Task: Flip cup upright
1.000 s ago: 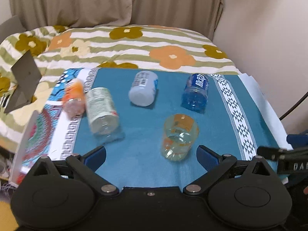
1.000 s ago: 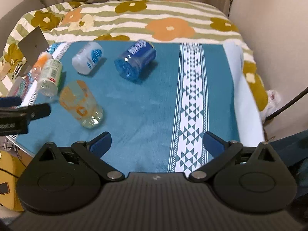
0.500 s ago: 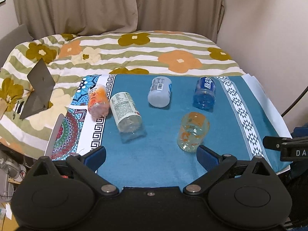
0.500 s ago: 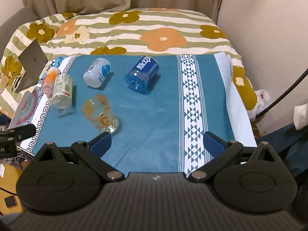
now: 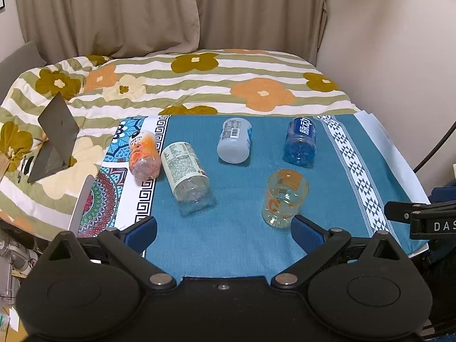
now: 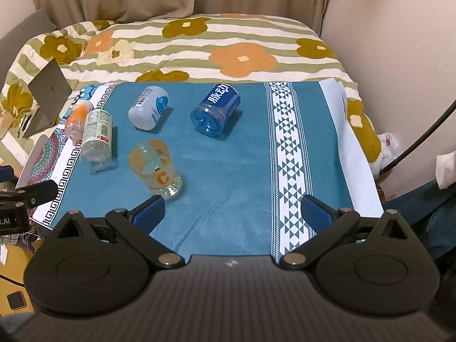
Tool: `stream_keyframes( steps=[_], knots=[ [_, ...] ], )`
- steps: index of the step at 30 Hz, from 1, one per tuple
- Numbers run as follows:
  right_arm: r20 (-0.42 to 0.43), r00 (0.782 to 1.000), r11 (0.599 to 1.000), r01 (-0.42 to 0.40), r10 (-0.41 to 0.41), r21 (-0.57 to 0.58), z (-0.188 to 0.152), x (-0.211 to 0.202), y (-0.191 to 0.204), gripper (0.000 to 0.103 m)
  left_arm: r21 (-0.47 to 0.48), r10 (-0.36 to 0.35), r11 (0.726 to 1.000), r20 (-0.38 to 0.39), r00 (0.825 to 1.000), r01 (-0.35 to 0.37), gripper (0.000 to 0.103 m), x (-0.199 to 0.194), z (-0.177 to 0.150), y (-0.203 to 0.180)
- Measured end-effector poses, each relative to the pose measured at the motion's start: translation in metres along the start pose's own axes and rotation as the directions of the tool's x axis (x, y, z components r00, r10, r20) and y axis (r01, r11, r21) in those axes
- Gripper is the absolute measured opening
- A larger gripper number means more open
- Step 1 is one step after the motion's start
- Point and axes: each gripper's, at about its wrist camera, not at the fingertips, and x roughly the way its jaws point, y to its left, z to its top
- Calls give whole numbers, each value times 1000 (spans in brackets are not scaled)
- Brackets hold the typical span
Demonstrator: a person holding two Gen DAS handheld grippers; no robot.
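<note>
Several cut-bottle cups lie on their sides on a teal cloth (image 5: 242,245). A clear cup with orange print (image 5: 285,198) lies nearest, also in the right wrist view (image 6: 155,168). Farther back lie a blue cup (image 5: 300,142) (image 6: 216,114), a white cup (image 5: 235,144) (image 6: 148,111), a clear white-labelled cup (image 5: 186,175) (image 6: 97,135) and an orange cup (image 5: 142,156) (image 6: 75,118). My left gripper (image 5: 223,235) is open and empty, just short of the orange-print cup. My right gripper (image 6: 232,213) is open and empty over the cloth's near edge.
The cloth covers a low table in front of a bed with a flowered striped quilt (image 5: 199,85). A grey folded stand (image 5: 54,139) rests on the quilt at left. A patterned mat (image 5: 114,188) lies at the cloth's left. A wall (image 5: 399,57) stands at right.
Both grippers have pulled back and risen, so the cups look smaller and farther. The cups have not moved. Both grippers stay open.
</note>
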Motion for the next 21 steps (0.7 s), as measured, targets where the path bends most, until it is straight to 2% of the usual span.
stream_keyframes(
  steps=[21],
  knots=[
    [-2,1000,1000,0,0,22,-1,2,-6,103,8,11,1000,15,1000,-12,102,1,0,-4]
  ],
)
